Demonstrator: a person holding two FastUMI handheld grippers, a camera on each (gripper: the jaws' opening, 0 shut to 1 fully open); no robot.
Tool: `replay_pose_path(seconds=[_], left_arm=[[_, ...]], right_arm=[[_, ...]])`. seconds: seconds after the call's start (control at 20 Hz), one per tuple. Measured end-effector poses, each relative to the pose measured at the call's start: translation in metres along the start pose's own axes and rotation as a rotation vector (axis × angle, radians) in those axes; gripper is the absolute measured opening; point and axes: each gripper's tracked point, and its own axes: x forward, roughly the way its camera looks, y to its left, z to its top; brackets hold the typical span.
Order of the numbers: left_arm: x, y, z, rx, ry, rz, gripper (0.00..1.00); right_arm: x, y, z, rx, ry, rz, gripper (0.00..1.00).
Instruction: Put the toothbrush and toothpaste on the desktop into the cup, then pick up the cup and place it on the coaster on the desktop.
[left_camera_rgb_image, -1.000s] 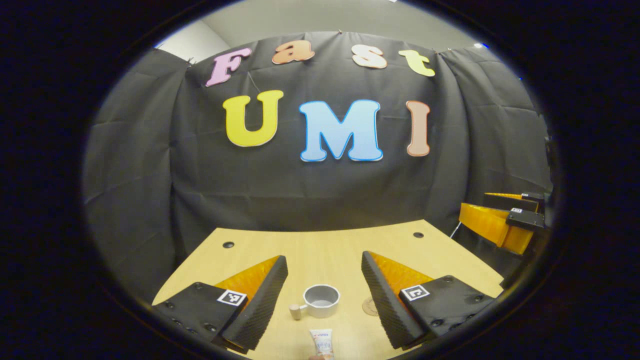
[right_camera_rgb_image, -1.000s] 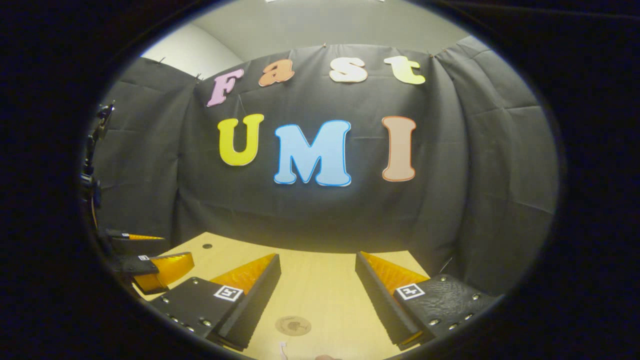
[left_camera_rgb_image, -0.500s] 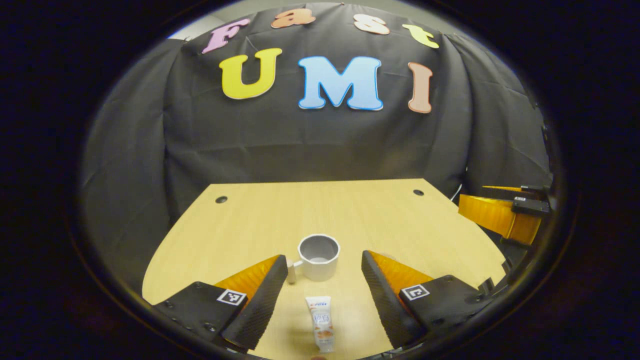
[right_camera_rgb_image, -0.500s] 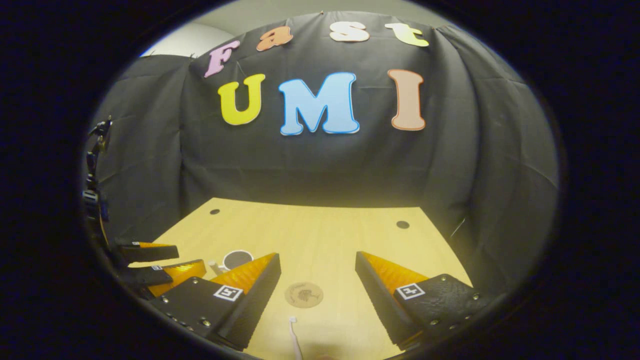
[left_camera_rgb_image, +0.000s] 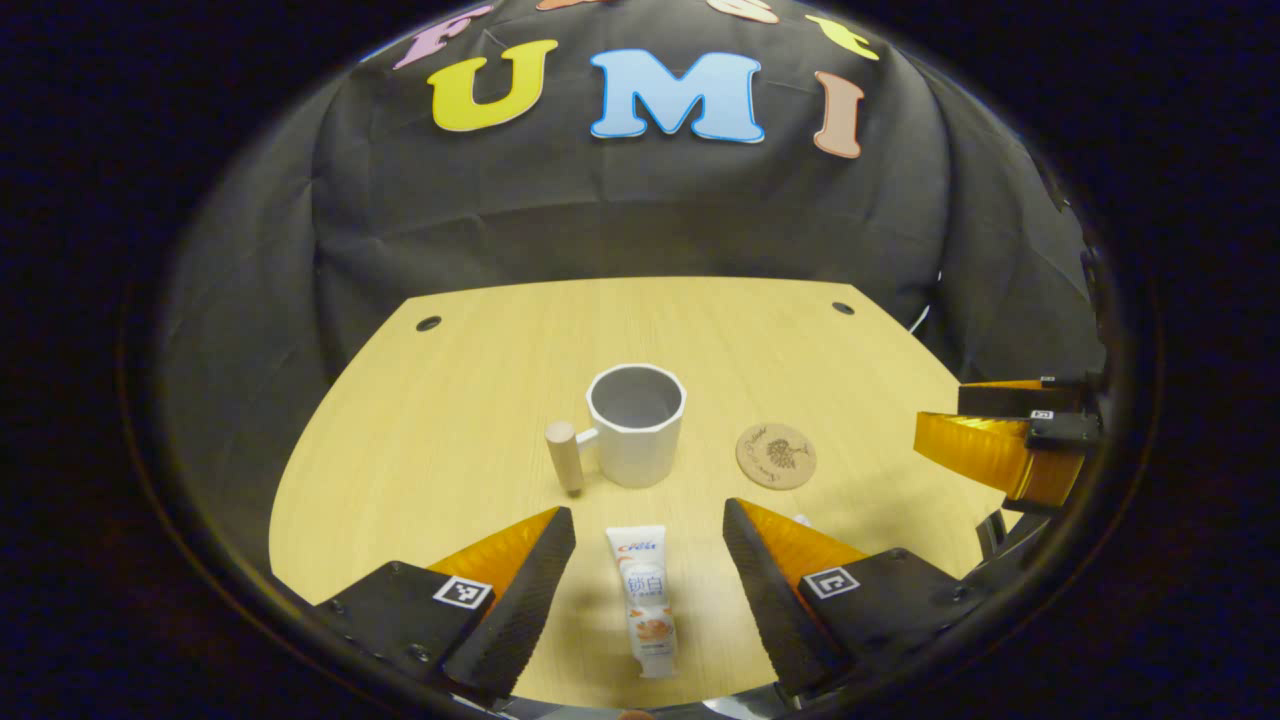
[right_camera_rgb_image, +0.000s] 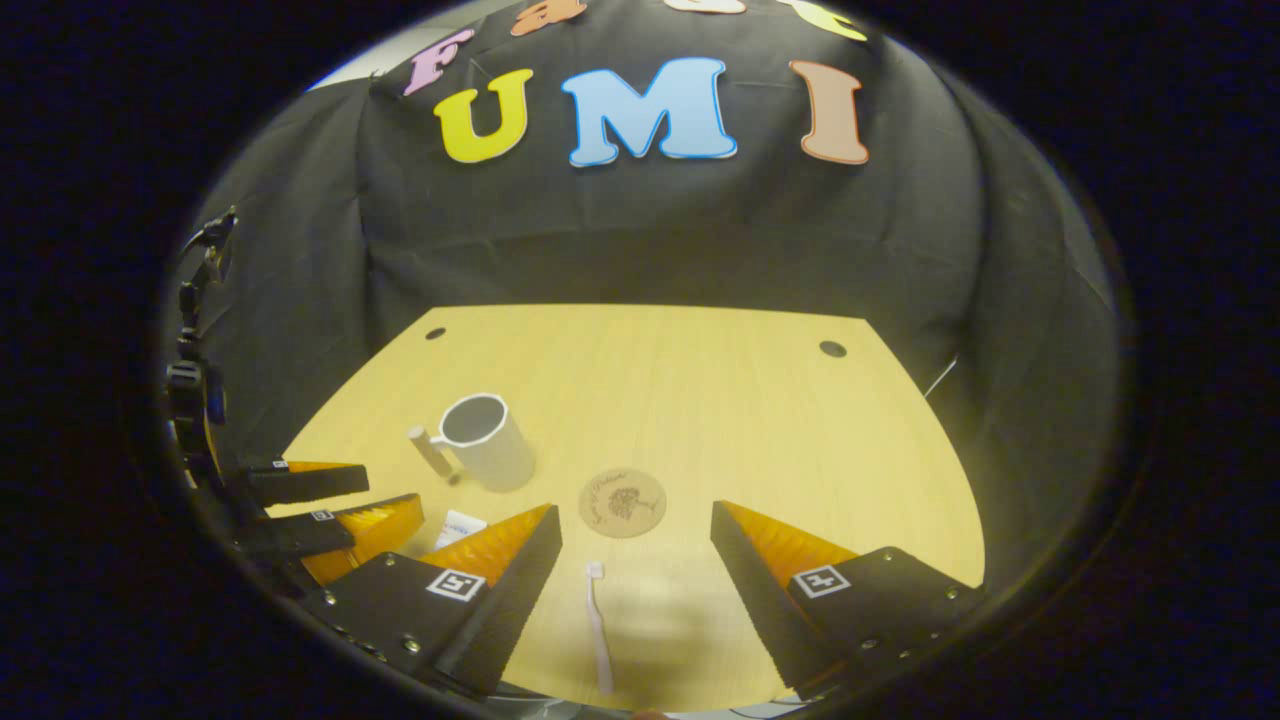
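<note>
A white cup (left_camera_rgb_image: 637, 424) with a wooden handle (left_camera_rgb_image: 564, 456) stands upright and empty mid-table; the right gripper view has this cup (right_camera_rgb_image: 488, 441) at the left. A white toothpaste tube (left_camera_rgb_image: 643, 598) lies flat between the open fingers of my left gripper (left_camera_rgb_image: 648, 540), which hovers above it. To the cup's right lies a round cork coaster (left_camera_rgb_image: 776, 455), also in the right gripper view (right_camera_rgb_image: 622, 502). A thin white toothbrush (right_camera_rgb_image: 598, 625) lies lengthwise under my right gripper (right_camera_rgb_image: 636, 536), which is open and empty. A corner of the toothpaste (right_camera_rgb_image: 462, 527) peeks out at the left.
The wooden table (left_camera_rgb_image: 470, 400) has a curved near edge and two small dark holes (left_camera_rgb_image: 428, 324) near its back corners. The right gripper (left_camera_rgb_image: 1010, 445) shows at the right edge of the left gripper view; the left gripper (right_camera_rgb_image: 320, 510) shows at the left of the right gripper view.
Both cameras have tilted down towards the table, so the cup, the coaster, the toothpaste and the toothbrush now show in full. Both grippers stay open.
</note>
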Motion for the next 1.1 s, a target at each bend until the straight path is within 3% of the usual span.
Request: replay_pose_path(seconds=[0.3,0.35,0.4,0.6,0.65,1.1], left_arm=[[0.006,0.006,-0.049,-0.024,0.193,-0.021,1.00],[0.011,0.004,-0.057,-0.026,0.219,-0.026,0.95],[0.015,0.004,-0.066,-0.025,0.242,-0.028,0.99],[0.021,0.007,-0.088,-0.035,0.319,-0.030,0.95],[0.023,0.008,-0.092,-0.044,0.343,-0.029,0.99],[0.036,0.018,-0.115,-0.076,0.463,-0.006,0.98]], right_arm=[[0.016,0.006,-0.051,-0.013,0.169,0.012,0.96],[0.018,0.008,-0.059,-0.013,0.200,0.017,0.97],[0.020,0.009,-0.067,-0.013,0.235,0.019,0.97],[0.027,0.011,-0.093,-0.017,0.335,0.023,0.97],[0.029,0.012,-0.098,-0.023,0.362,0.023,0.97],[0.041,0.023,-0.138,-0.087,0.536,0.016,0.97]])
